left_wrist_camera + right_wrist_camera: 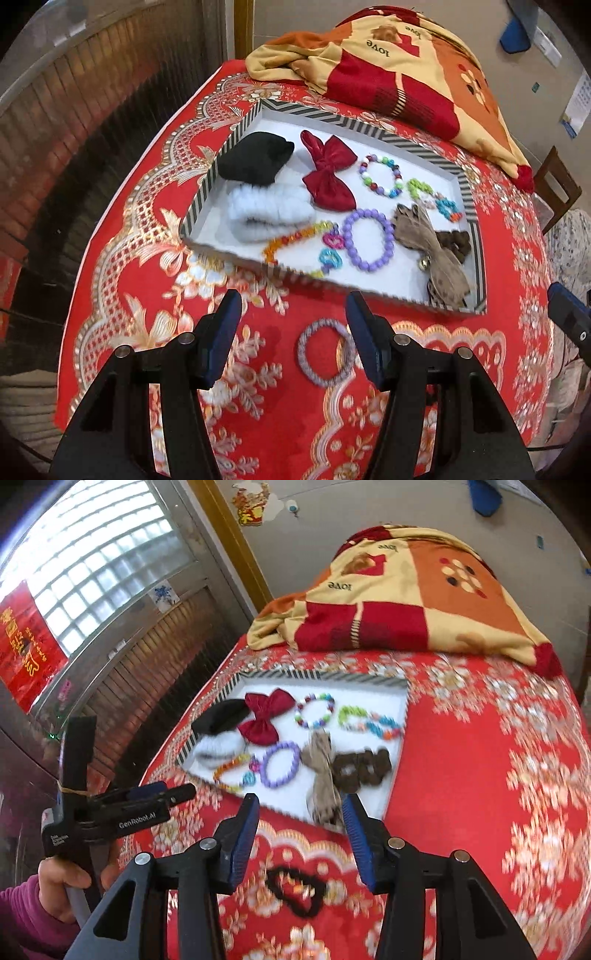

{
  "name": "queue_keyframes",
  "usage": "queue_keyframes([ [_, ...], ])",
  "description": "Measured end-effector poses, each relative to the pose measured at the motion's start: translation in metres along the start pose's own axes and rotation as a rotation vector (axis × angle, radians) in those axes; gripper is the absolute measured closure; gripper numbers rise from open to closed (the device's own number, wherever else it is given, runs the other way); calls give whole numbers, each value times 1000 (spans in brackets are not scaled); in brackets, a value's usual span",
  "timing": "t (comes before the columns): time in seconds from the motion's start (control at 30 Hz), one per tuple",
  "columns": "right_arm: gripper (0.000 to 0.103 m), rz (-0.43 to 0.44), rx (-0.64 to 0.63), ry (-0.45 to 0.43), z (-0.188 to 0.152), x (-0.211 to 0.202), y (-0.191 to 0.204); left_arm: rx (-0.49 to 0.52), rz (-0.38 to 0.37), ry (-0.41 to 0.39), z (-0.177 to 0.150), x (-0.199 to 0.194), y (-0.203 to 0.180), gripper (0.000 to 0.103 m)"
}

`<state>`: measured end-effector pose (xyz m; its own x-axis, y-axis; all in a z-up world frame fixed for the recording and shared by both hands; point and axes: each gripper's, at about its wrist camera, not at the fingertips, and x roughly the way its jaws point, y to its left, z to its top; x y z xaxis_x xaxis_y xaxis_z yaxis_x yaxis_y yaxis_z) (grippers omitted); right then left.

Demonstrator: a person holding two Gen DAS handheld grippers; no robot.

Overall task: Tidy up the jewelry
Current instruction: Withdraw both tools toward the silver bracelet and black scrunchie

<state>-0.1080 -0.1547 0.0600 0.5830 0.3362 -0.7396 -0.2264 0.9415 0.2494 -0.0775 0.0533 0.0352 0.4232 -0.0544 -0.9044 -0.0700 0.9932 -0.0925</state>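
Nearest the left wrist camera, the left gripper [293,325] is hanging over the cloth [122,266] with its jaws standing wide and nothing between the pads. A grey band [325,352] is lying flat on the cloth just under and beside the right-hand finger [364,332], outside the tray [207,177]. It looks light, soft and springy; a pinch across one side of the ring, jaws straddling the cord, should hold it. Being a ring lying flat, it is showing no true long axis.

Nearest the right wrist camera, the right gripper [301,834] is standing partly open and empty. A black band [297,891] is resting on the cloth below and between its fingers, squashed into a loose heart shape that is running roughly left to right across that view. It also appears limp and light; the thin cord on the near side looks the easiest hold.

Further out, the striped tray is holding a black pad [255,157], a white scrunchie [266,212], a red bow [328,173], a purple bracelet [367,238], other bead strings and a tan bow [432,251]. Beads look hard and apt to roll; fabrics look soft. A blanket [399,62] is lying beyond the tray. The person's hand [62,880] is gripping the left tool's handle.
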Motion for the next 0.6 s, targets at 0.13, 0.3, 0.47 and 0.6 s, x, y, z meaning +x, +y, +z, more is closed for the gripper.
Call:
queue_keyframes([
  [0.13,58,-34,-26,-5,-21,-13,6,3,1,-9,-19,-11,-5,45],
  [0.3,58,-36,-31,-18,-45,-27,8,10,8,-18,-39,-22,-11,45],
  [0.47,58,-43,-36,-13,-62,-33,10,21,13,-30,-56,-33,-17,45],
  [0.6,57,-39,-40,-11,-72,-37,10,7,4,-20,-64,-38,-13,45],
])
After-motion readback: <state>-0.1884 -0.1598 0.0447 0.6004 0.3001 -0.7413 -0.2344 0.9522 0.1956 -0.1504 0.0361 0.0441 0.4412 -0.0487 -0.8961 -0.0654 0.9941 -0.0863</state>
